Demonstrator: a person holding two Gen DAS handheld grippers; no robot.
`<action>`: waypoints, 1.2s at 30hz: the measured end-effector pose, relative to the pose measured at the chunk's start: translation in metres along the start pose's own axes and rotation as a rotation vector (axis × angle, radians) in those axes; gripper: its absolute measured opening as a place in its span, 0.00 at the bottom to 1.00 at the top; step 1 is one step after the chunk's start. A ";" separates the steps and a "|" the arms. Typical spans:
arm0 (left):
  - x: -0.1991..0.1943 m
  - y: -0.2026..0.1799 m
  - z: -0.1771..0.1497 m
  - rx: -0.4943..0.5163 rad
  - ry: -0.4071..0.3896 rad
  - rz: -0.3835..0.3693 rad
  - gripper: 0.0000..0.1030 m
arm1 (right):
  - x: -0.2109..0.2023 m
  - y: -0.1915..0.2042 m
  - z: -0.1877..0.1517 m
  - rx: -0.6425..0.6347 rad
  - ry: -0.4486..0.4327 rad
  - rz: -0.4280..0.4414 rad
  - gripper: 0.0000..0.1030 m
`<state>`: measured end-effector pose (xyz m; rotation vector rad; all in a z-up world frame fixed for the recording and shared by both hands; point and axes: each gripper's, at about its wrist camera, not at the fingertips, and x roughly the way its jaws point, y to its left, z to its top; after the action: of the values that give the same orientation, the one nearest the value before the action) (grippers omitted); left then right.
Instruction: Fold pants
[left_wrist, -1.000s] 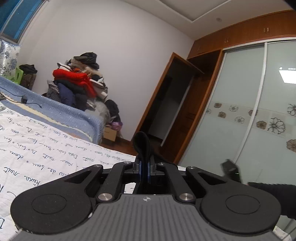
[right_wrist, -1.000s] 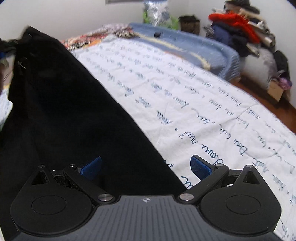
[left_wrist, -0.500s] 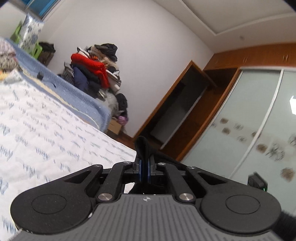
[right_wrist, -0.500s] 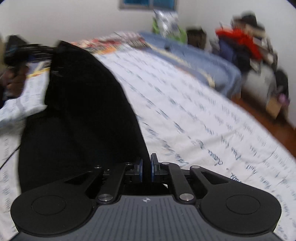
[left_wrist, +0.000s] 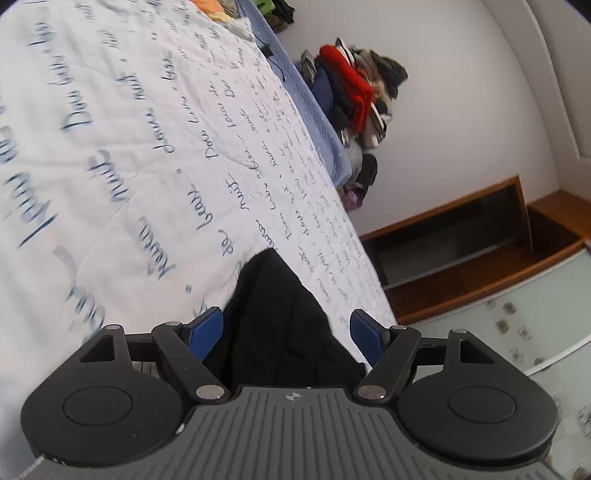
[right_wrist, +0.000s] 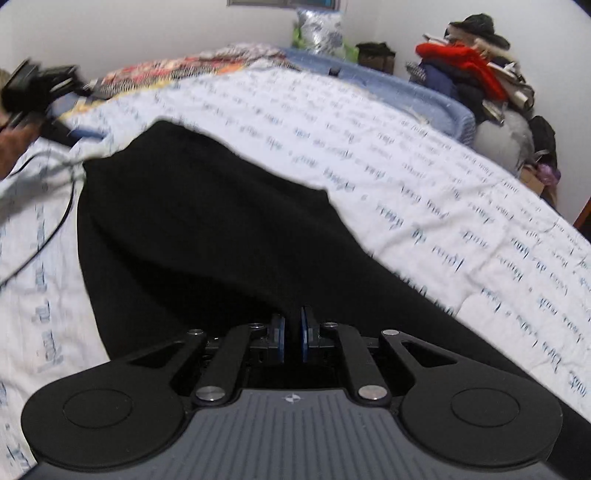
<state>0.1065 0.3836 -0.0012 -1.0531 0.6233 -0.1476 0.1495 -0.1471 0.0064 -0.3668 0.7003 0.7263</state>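
Pinching black pants (right_wrist: 207, 221), right tool (right_wrist: 291, 338); left tool (left_wrist: 286, 332) spread.

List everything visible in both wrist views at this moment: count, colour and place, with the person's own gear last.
pants: one pair, black, spread on the quilt, one end between the left gripper's open fingers.
quilt: one, white with blue script, covering the bed.
blanket: one, blue, along the bed's far edge.
patterned fabric: one patch, red and orange, at the head of the bed.
clothes pile: one heap, red, navy and black, against the wall beyond the bed.
wardrobe: one, brown wood, frosted sliding doors with flower print.
cable: one, black, on the quilt left of the pants.
left gripper: black with blue pads, open.
right gripper: black with blue pads, shut on the pants.
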 end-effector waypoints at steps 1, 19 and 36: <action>-0.006 -0.001 -0.006 -0.019 -0.007 0.001 0.73 | -0.002 -0.001 0.002 0.011 -0.014 0.003 0.08; 0.041 0.000 -0.058 -0.292 0.125 0.009 0.69 | -0.024 -0.015 0.019 0.064 -0.093 0.013 0.08; 0.060 -0.016 -0.045 -0.146 0.145 0.212 0.04 | -0.028 -0.007 0.018 0.029 -0.084 -0.001 0.08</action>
<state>0.1341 0.3176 -0.0277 -1.1156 0.8833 0.0076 0.1479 -0.1559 0.0393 -0.3084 0.6310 0.7263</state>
